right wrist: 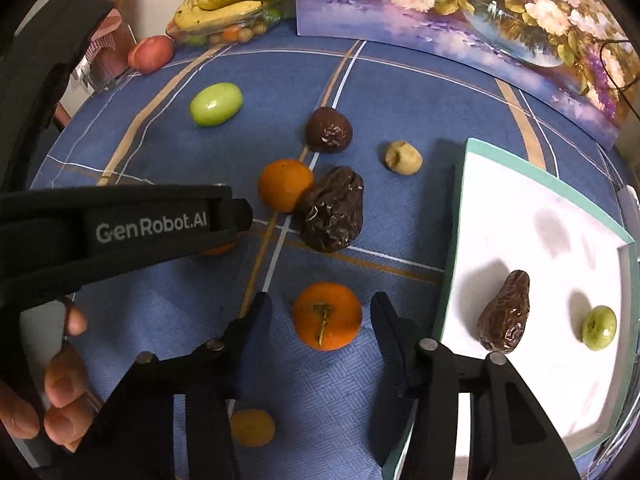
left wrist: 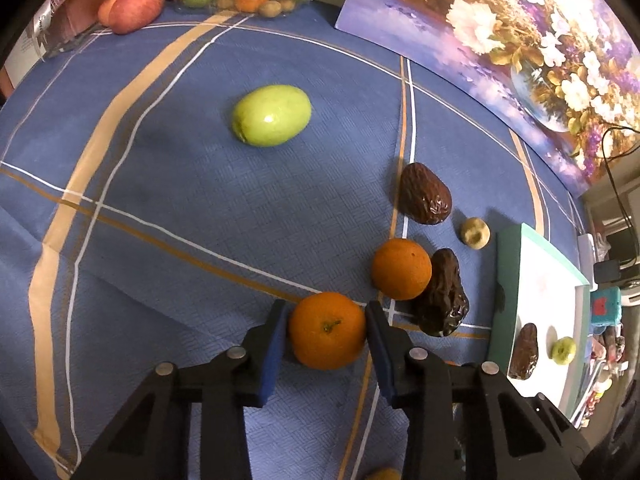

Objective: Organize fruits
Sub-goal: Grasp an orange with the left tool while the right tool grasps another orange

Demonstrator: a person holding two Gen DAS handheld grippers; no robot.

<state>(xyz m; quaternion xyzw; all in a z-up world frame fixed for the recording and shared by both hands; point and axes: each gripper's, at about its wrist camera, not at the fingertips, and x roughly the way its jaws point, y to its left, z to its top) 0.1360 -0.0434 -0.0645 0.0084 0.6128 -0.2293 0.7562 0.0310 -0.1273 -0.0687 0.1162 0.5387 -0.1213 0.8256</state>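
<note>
My left gripper (left wrist: 326,330), pointing steeply down at the blue cloth (left wrist: 168,200), clamps an orange (left wrist: 327,330) between its pads. My right gripper (right wrist: 320,320), equally steep, straddles another orange (right wrist: 327,316) beside the tray's (right wrist: 452,240) left edge, jaws apart, not touching.

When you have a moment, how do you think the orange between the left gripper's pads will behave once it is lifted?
The orange looks round and firm, so it would probably roll if released on the blue tablecloth. The left gripper has its blue pads at the widest part, so the hold seems fairly secure. Its dimpled skin likely resists slipping.
</note>
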